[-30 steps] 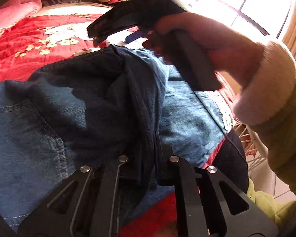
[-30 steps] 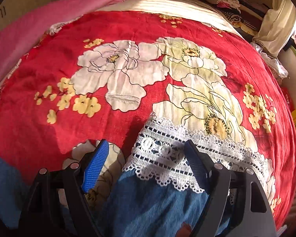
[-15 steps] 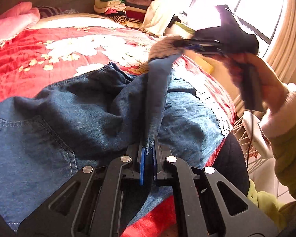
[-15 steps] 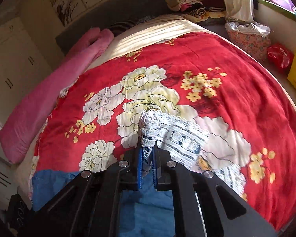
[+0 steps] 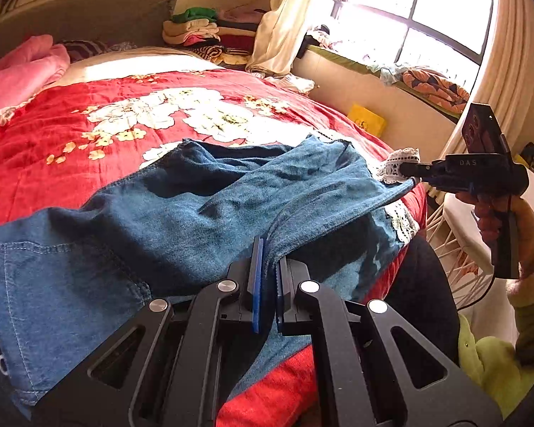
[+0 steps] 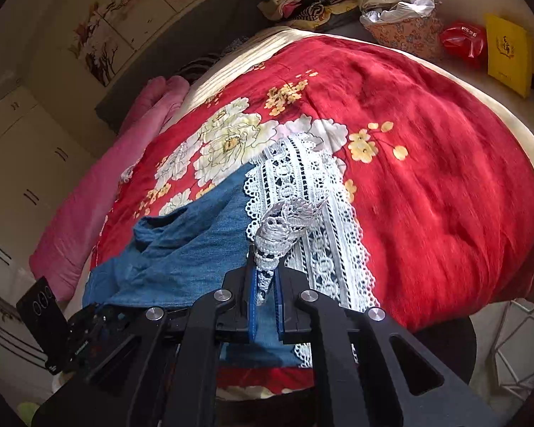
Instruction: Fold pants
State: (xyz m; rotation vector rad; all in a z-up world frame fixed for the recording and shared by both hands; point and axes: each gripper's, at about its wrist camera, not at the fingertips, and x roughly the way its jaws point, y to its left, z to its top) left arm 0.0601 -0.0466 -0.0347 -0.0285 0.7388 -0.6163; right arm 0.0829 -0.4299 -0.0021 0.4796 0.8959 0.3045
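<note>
On the red floral bedspread [image 5: 53,163] lie the denim pants [image 5: 167,220]; the left gripper [image 5: 268,277] pinches their fold, the right gripper [image 6: 265,284], marked "DAS", pinches the lace hem [image 6: 277,242].

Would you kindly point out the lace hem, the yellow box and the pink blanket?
lace hem [image 6: 295,185], right wrist view, flat lace band.
yellow box [image 5: 368,121], left wrist view, top face.
pink blanket [image 6: 99,192], right wrist view, mid-roll.
</note>
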